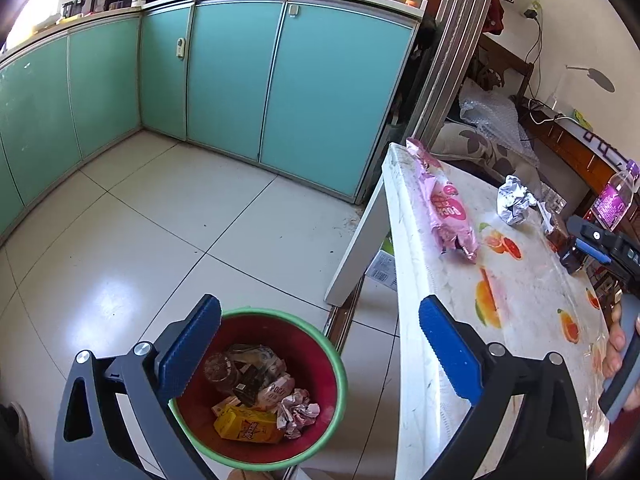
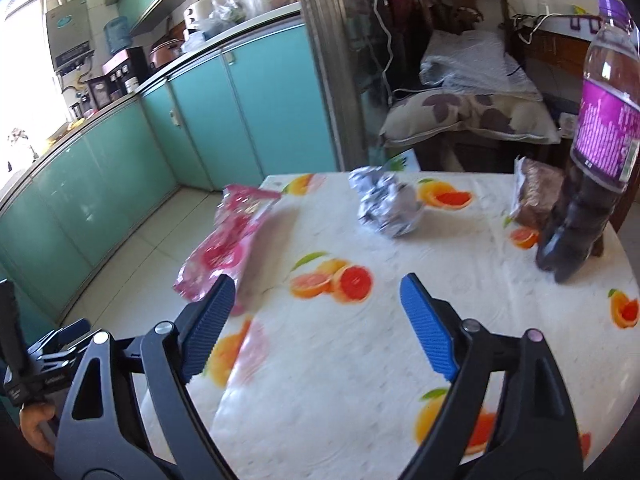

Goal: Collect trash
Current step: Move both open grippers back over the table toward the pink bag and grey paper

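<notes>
Two grippers, both spread wide and both empty; the left gripper [image 1: 320, 352] hangs over the red bin [image 1: 338, 384] on the floor, its jaws framing the rubbish already inside, nothing between the pads; the right gripper [image 2: 316, 324] is angled down over the fruit-patterned table [image 2: 360, 380], jaws apart with only bare cloth between them.

I'd judge one drop done and the next pickup just starting; the table's trash lies ahead of the right gripper: the pink wrapper [image 2: 228, 248] just past its left finger, the crumpled foil [image 2: 388, 204] farther ahead and near centre, a brown packet [image 2: 536, 196] ahead to the right, touching or just beside the purple-labelled bottle [image 2: 600, 152]; I cannot tell whether that bottle counts as trash, since dark drink sits in its base.

The next move calls for the right gripper to reach forward and lower until one piece sits between the pads, then close gently; the wrapper is flat and thin, so a low, shallow pinch; the foil is bulkier and easier.

A hand [image 1: 618, 344] grips the right tool's handle at the table's near edge.
</notes>
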Motion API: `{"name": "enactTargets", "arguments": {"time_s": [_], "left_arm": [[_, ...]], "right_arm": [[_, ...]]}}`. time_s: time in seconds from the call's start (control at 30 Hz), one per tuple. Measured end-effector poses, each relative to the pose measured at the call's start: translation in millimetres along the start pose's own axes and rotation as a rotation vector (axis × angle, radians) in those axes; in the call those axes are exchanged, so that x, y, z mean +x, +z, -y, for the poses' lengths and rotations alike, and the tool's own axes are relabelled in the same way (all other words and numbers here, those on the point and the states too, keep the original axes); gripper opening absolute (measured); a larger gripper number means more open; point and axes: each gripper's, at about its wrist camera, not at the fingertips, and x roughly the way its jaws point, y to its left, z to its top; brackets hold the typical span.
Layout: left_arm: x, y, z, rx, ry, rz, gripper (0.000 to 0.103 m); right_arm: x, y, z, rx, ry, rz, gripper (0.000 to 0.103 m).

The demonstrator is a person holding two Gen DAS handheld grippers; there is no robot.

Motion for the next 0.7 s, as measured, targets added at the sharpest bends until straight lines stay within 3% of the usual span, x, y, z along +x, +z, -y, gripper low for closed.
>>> {"name": "enactTargets", "arguments": {"time_s": [0.2,0.53,0.57,0.6,0.7], "left_arm": [[11,15,30,0.036,-0.062,0.004,0.095],[33,18,64,0.092,-0.054,-0.013,0.095],[34,18,66,0.102,-0.039,-0.008,0.095],[35,18,66,0.105,-0.029,-0.007,0.095],[41,21,65,0.076,-0.041,-0.019,0.095]], "right_arm": [[24,18,20,-0.016,-0.054,-0.017,0.083],[97,45,24,-0.114,-0.106,-0.071,0.081],[107,45,25,-0.123,-0.111,-0.103,0.065],[112,44,25,-0.123,-0.060,-0.115,0.047],[94,40,16,-0.185,-0.062,-0.091,0.037]]}}
